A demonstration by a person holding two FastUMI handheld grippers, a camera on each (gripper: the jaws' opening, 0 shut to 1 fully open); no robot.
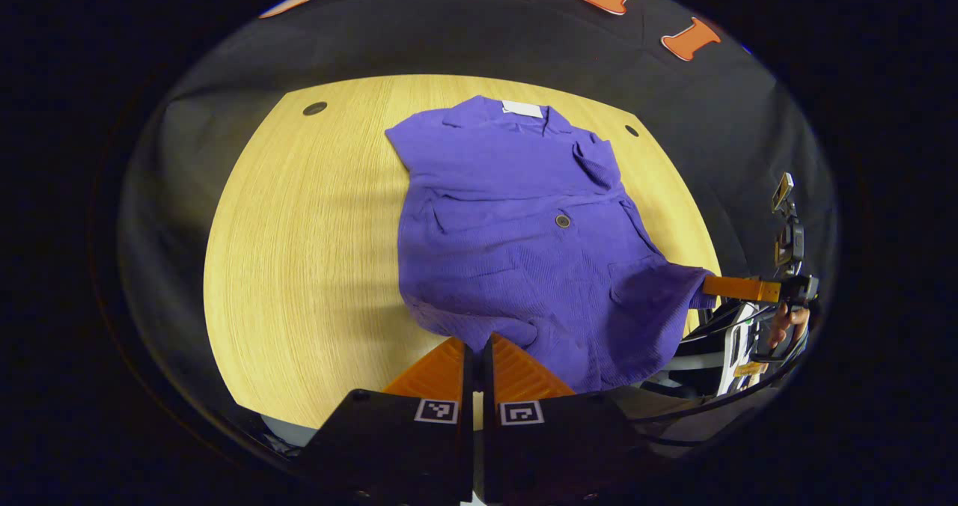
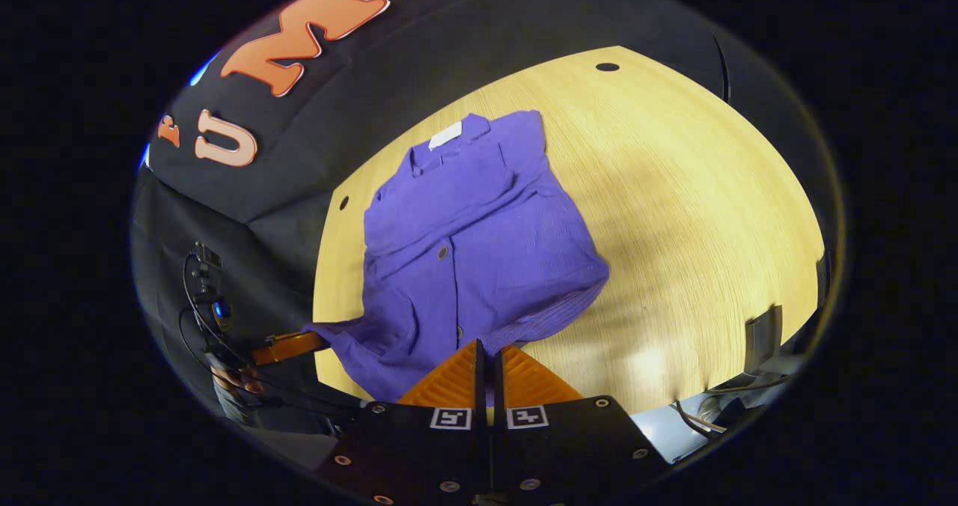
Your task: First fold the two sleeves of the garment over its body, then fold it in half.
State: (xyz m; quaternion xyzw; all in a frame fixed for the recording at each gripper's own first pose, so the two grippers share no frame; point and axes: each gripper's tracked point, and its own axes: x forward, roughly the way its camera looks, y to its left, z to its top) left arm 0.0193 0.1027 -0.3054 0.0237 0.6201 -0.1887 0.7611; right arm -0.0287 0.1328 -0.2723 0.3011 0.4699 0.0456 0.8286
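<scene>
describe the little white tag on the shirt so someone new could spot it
Start at the light wooden table, where a purple shirt lies spread. At its far end, inside the collar, sits the white tag, the only white patch on the purple cloth.

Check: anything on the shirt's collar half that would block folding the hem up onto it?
Nothing visible. The purple shirt lies flat with both sleeves folded in, and nothing sits on its collar half. Left hand-held gripper and right hand-held gripper are each closed on a hem corner at the table's near edge.
</scene>
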